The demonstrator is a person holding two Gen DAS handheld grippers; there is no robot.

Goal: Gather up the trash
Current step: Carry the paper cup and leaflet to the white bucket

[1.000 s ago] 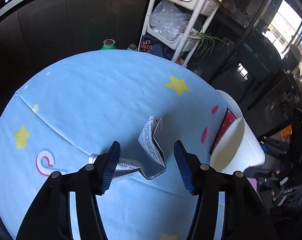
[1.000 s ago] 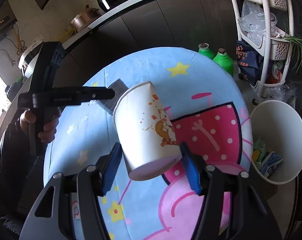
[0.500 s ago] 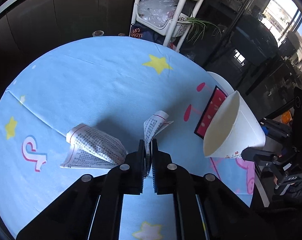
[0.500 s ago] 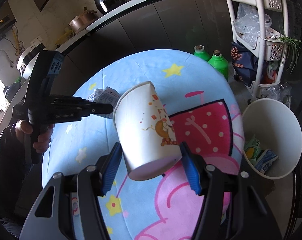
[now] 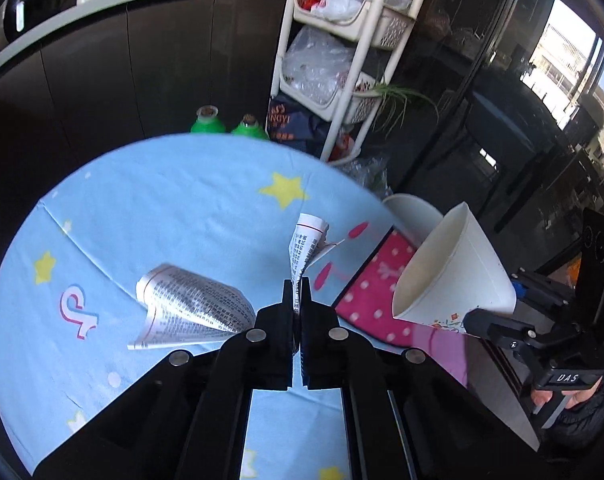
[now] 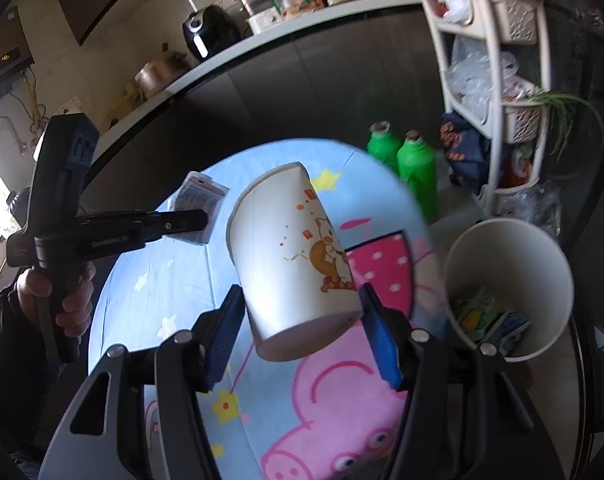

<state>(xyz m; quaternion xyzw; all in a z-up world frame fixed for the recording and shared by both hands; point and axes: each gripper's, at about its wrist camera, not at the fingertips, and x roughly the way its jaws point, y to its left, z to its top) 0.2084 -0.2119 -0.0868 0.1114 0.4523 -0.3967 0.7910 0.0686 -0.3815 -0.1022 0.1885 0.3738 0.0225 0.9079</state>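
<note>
— Printed paper, was that what you had in your left hand-held gripper (image 5: 297, 300)?

— Yes. You had its jaws pinched tight on the folded leaflet (image 5: 190, 308), which hung clear above the blue table (image 5: 174, 200).

— And my right hand-held gripper (image 6: 302, 332)?

— You gripped the white paper cup (image 6: 294, 256) by its base between the blue pads (image 6: 381, 348), tilted, mouth pointing away from you.

— Further out?

— The white bin (image 6: 509, 264) stood just past the table's edge, wrappers inside. Two green bottles (image 6: 415, 160) stood beyond on the floor.

printed paper sheet (image 5: 190, 304), creased | paper cup (image 6: 298, 256), matt | tablecloth (image 5: 182, 200), smooth cloth
</note>
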